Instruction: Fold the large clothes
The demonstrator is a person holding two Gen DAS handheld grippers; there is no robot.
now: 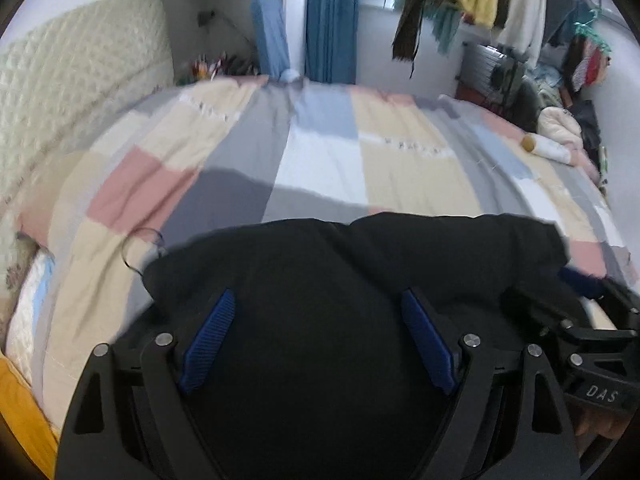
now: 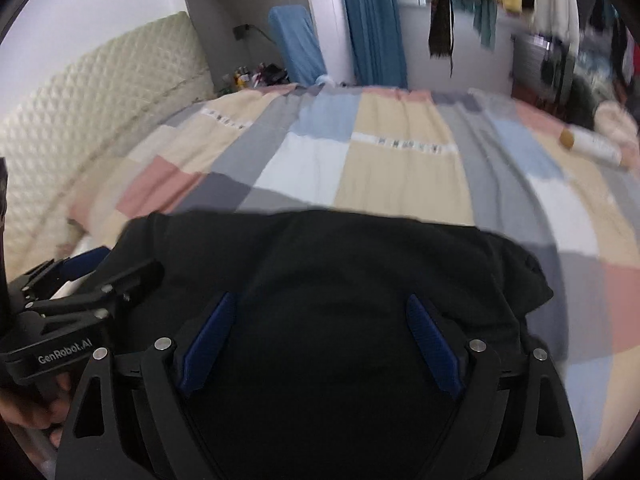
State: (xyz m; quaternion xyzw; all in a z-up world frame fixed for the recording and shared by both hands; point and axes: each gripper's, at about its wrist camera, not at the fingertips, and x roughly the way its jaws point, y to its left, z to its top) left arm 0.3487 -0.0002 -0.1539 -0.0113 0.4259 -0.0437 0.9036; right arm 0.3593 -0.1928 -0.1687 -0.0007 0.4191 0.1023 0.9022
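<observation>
Patchwork pastel bedspread (image 1: pixel 320 160) under us; bulky black garment (image 1: pixel 360 256) bunched at its near edge. Our left gripper (image 1: pixel 318 340) and right gripper (image 2: pixel 322 344) hover side by side above it, blue-padded fingers (image 1: pixel 212 340) spread wide, holding nothing. We judge: spread cloth flat, then pinch matching corners.
</observation>
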